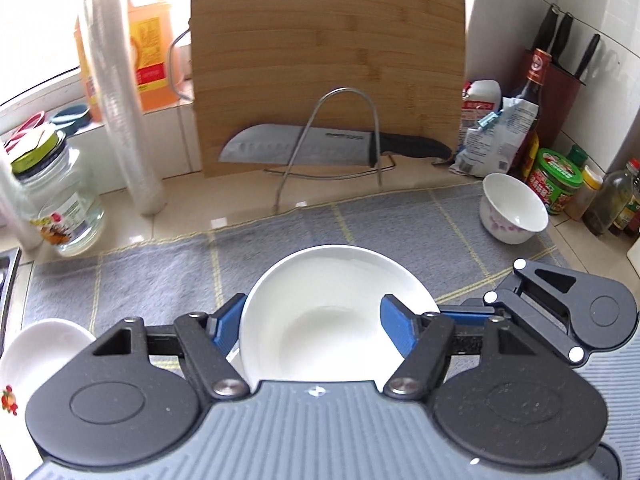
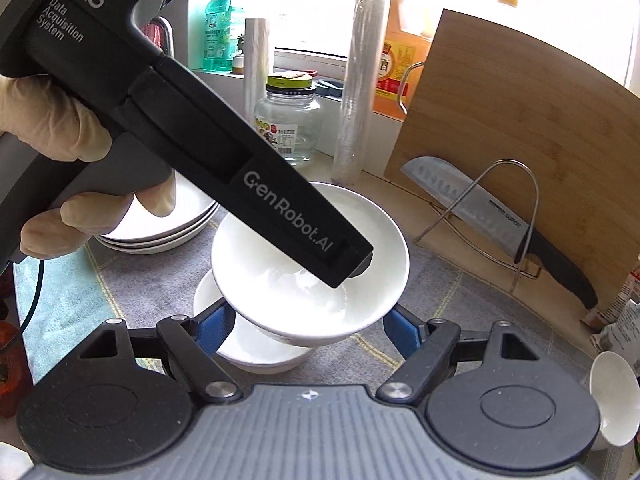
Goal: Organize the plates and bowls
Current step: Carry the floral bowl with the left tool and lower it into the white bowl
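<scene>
White plate (image 1: pixel 320 312) between left jaws; right jaws wide; "GenRobot.AI", "DAS" on left gripper (image 2: pixel 224 168).

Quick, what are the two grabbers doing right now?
Left gripper: fingers spread around the white bowl; whether it grips cannot be told.
Right gripper: open.

You are looking at a plate (image 2: pixel 308 276) lying over a bowl (image 2: pixel 256 344) mid-mat (image 1: pixel 160 276), stacked plates (image 2: pixel 160 232) sitting leftward, and a knife (image 1: pixel 320 146) leaning against the cutting board (image 1: pixel 328 60) behind.
</scene>
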Demonstrator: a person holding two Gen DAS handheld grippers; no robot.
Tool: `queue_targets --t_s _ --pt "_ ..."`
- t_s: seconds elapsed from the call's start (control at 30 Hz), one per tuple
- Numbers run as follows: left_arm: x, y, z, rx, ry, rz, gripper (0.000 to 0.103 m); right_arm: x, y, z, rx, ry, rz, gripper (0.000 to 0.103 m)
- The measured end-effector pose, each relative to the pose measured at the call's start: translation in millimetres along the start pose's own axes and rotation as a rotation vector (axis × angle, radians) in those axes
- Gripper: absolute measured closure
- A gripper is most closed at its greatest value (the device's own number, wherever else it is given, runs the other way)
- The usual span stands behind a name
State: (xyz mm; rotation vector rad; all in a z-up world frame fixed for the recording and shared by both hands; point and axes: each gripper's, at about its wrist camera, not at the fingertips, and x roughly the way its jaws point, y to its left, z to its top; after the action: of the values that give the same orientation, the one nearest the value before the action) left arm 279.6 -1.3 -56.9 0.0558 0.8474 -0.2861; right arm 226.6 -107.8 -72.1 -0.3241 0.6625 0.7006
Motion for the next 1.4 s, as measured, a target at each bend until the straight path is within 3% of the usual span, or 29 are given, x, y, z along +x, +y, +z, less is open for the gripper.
queue_targets --t_s 0.57,1.07,1.27,1.4 --pt "15 29 -27 -0.064 0.037 0.0 0.032 38 16 -4 -0.002 0.07 0.066 0.018" --pt "25 33 -32 -0.066 0.053 -0.014 0.032 34 17 -10 -0.011 0.059 0.065 0.018" --pt "24 33 -37 -0.047 0.016 -0.014 0.032 34 20 -12 -0.028 0.055 0.076 0.009" --pt "20 34 -34 -0.05 -0.004 -0.018 0.026 32 21 -12 -0.036 0.042 0.073 0.005"
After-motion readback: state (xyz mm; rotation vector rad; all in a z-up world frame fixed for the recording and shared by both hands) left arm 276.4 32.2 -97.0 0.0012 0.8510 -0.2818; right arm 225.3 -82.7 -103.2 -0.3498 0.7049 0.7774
